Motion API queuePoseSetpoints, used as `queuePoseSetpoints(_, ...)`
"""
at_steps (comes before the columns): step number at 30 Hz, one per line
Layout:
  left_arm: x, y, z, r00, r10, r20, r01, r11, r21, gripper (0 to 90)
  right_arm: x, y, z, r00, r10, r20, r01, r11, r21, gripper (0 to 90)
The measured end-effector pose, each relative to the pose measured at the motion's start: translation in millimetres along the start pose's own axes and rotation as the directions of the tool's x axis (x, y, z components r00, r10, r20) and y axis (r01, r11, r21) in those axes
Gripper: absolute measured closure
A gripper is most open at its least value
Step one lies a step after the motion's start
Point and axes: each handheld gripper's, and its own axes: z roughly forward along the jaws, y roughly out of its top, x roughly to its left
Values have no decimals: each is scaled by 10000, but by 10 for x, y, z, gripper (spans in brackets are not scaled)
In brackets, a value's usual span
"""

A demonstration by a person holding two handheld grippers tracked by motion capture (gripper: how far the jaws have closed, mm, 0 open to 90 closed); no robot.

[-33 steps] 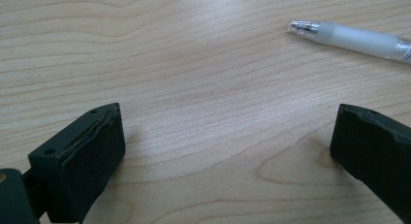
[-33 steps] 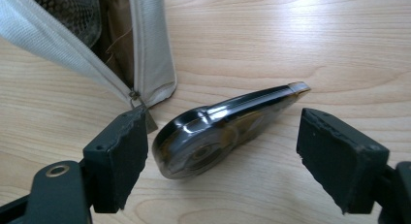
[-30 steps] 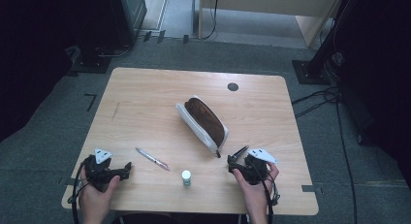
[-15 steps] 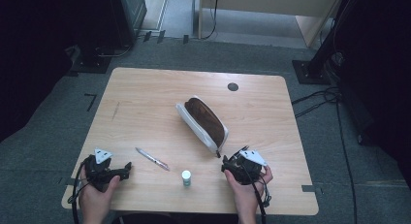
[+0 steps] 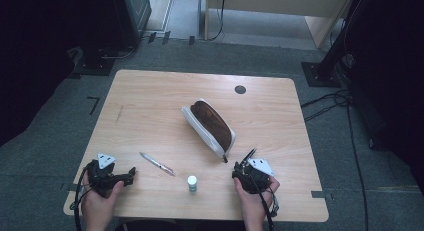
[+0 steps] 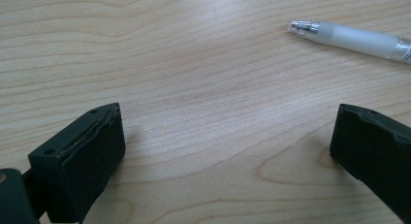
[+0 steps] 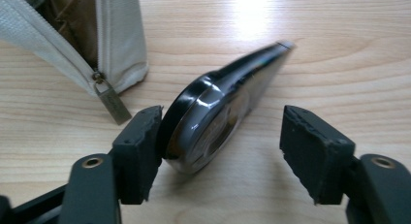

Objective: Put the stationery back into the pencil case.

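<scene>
A glossy black flat object [image 7: 242,83] lies on the wooden table [image 5: 150,106] just right of the pouch's zipper pull [image 7: 109,100]. My right gripper [image 7: 220,115] has it between its jaws, which have just been closing. The left pad touches its rounded end and the right pad stands clear of it. In the high view the right gripper [image 5: 241,167] sits near the table's front right, the black object [image 5: 248,155] sticking out ahead of it. An open white pouch [image 5: 212,125] with brown lining lies mid-table. My left gripper [image 6: 229,112] rests open and empty at the front left.
A clear pen [image 5: 157,164] lies a little ahead of the left gripper [image 5: 131,174], its tip [image 6: 300,26] pointing left in the left gripper view. A small white bottle [image 5: 192,183] stands between the two hands. A dark round hole [image 5: 240,89] marks the far side of the table.
The right gripper has edged slightly left, and its jaws have narrowed around the black object. The left gripper, pen, bottle and pouch have stayed where they were.
</scene>
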Motion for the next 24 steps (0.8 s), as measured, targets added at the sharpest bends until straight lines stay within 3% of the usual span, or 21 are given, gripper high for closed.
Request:
queuePoseSetpoints(5, -1, 0, 0, 10000, -6, 2, 6, 10000, -2, 0, -71, -23, -50, 10000, -7, 48, 9, 9998, -210, 420)
queuePoseSetpoints(7, 0, 0, 0, 10000, 0, 0, 0, 10000, -1, 0, -119, -39, -60, 9996, -263, -55, 261, 9992, -297, 507)
queuePoseSetpoints(11, 0, 0, 0, 10000, -5, 1, 5, 10000, -1, 0, -154, -58, -47, 9990, -365, -274, 358, 9990, -258, 601)
queuePoseSetpoints(12, 0, 0, 0, 10000, -2, 1, 2, 10000, -1, 0, -170, -70, -48, 9988, -351, -334, 340, 9989, -317, 684)
queuePoseSetpoints(14, 0, 0, 0, 10000, 0, 0, 0, 10000, -1, 0, -189, -75, -50, 9986, -318, -415, 303, 9988, -374, 737)
queuePoseSetpoints(18, 0, 0, 0, 10000, 0, 0, 0, 10000, -1, 0, -223, -69, -57, 9979, -293, -579, 270, 9989, -393, 740)
queuePoseSetpoints(20, 0, 0, 0, 10000, 0, 0, 0, 10000, -1, 0, -242, -58, -87, 9967, -504, -635, 466, 9971, -595, 741)
queuePoseSetpoints(24, 0, 0, 0, 10000, -6, 2, 6, 10000, 0, 0, -274, -11, -154, 9950, -439, -892, 365, 9959, -832, 741)
